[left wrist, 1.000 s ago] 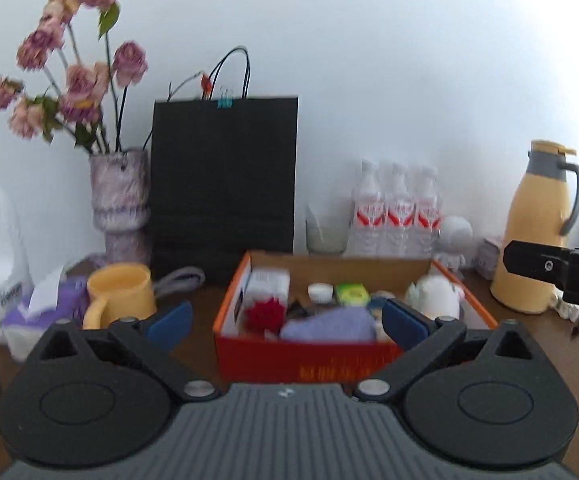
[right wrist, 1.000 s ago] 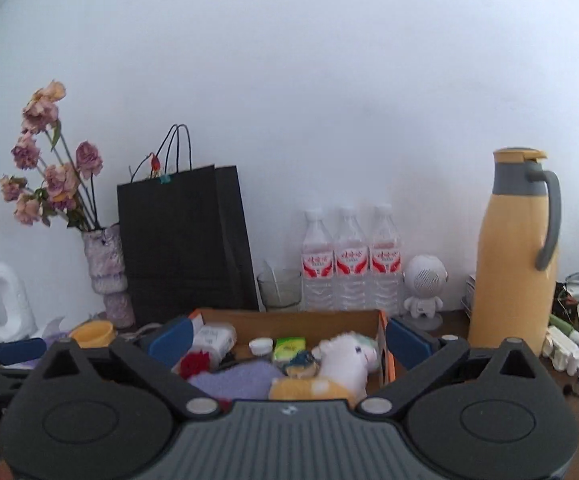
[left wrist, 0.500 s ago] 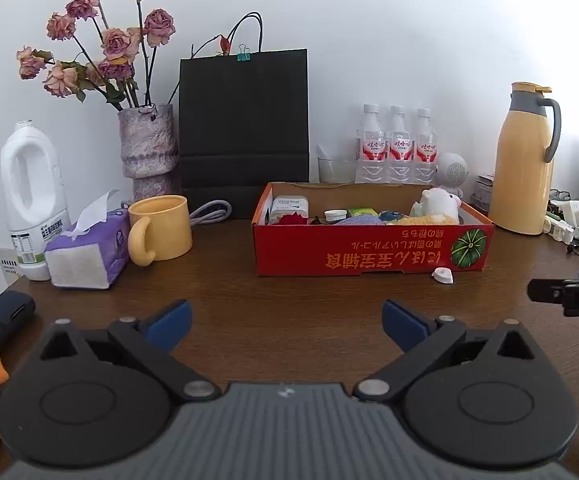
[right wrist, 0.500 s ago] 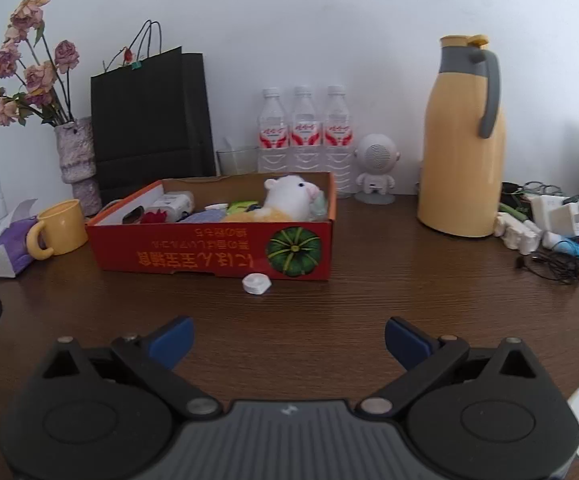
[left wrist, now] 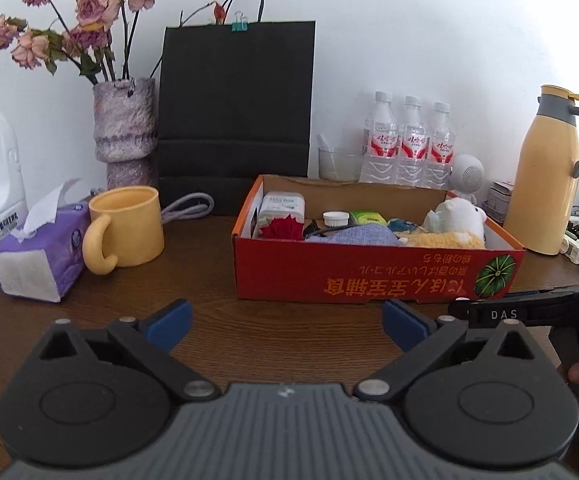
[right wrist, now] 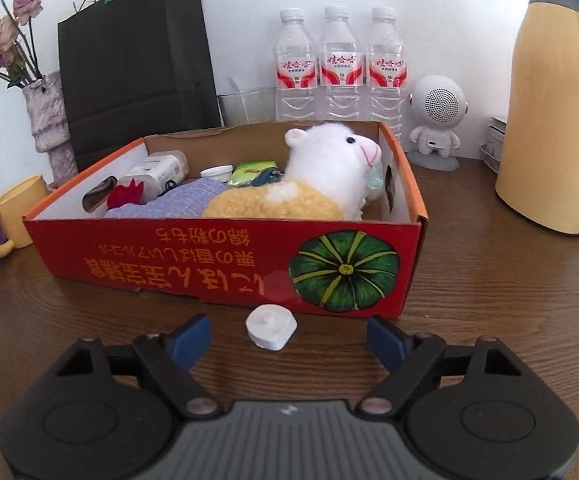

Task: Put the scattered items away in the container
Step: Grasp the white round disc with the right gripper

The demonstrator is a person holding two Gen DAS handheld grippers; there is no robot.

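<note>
While closing, right tool (right wrist: 288, 334) brackets faceted white plastic cap (right wrist: 271, 327) untouched | left tool (left wrist: 285, 322) spread

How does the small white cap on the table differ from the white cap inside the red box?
The loose white cap lies on the bare table, just in front of the red box; the boxed cap sits inside, among other items. The loose one looks faceted with a raised centre; the boxed one looks round and smooth-rimmed. The loose one lies between the right gripper's closing jaws, untouched. Both are small and white.
</note>
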